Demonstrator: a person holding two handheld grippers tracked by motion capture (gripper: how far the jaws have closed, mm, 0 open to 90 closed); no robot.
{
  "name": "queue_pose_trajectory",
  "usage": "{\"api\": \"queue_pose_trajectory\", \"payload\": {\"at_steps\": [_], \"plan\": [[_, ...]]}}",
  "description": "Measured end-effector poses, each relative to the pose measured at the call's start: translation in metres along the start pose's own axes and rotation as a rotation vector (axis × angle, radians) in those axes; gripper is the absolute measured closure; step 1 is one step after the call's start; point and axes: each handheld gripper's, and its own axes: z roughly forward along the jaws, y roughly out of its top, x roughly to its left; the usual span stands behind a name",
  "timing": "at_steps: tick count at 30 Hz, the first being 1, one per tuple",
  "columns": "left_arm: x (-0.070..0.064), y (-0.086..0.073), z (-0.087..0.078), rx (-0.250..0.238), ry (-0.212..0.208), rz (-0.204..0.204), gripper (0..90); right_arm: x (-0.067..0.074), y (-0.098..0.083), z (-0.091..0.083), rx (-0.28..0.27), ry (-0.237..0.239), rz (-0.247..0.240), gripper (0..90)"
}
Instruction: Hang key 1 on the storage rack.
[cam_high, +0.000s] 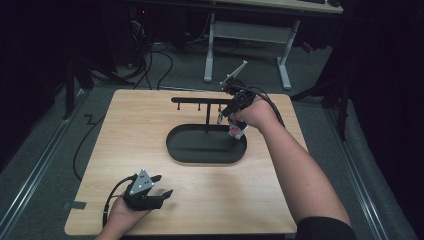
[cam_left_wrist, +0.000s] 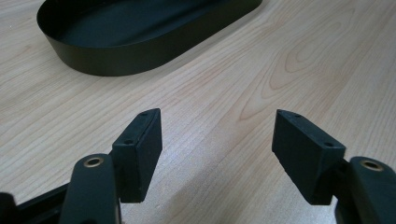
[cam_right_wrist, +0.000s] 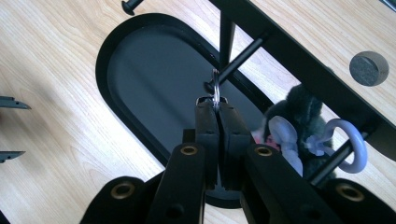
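Right gripper view puts the work at mid-frame: the right gripper (cam_right_wrist: 216, 108) has its jaws pressed together on a small metal key ring (cam_right_wrist: 215, 88), pinched edge-on at the very tips. The ring sits against the tip of a thin black peg (cam_right_wrist: 240, 58) that sticks out from the crossbar of a black rack (cam_right_wrist: 299, 60); whether the ring is already over the peg or just touching it I cannot tell. To the right of the jaws, at lower right of the frame, a grey furry charm (cam_right_wrist: 306, 109) hangs near a white plastic ring (cam_right_wrist: 348, 144) looped on another peg.

High view shows the same grip at upper centre, the right gripper (cam_high: 231, 102) up at the rack above the right end of the oval black tray (cam_high: 205, 155) on the wooden table (cam_high: 150, 120). At lower left of that frame the left gripper (cam_high: 167, 186) rests on the table; in the left gripper view its jaws stand wide apart over bare wood, with nothing between them.

The ring looks light, stiff and smooth, so it will likely swivel or slip in a tip pinch; holding it on the rim opposite the peg keeps the opening free. The plush below is soft and probably swings, tugging at the ring, so slow motion seems wise.
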Motion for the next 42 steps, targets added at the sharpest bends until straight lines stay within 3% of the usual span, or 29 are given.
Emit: {"api": "queue_pose_trajectory", "payload": {"at_steps": [10, 15, 26, 32, 42], "plan": [[-0.001, 0.000, 0.001, 0.006, -0.005, 0.002, 33.9, -0.011, 0.002, 0.003, -0.028, 0.018, 0.027, 88.0], [-0.001, 0.000, 0.002, 0.008, -0.006, 0.004, 33.9, -0.017, 0.004, 0.006, -0.046, 0.003, 0.040, 86.9], [-0.001, 0.000, 0.002, 0.013, -0.007, 0.008, 33.9, -0.016, 0.002, 0.003, -0.087, -0.016, 0.058, 79.8], [0.000, 0.000, 0.002, 0.016, -0.010, 0.008, 33.9, -0.013, -0.010, -0.005, -0.115, -0.020, 0.052, 75.9], [-0.003, 0.001, 0.004, 0.016, -0.016, 0.012, 33.9, -0.001, -0.047, -0.006, -0.149, -0.029, 0.041, 67.8]]}}
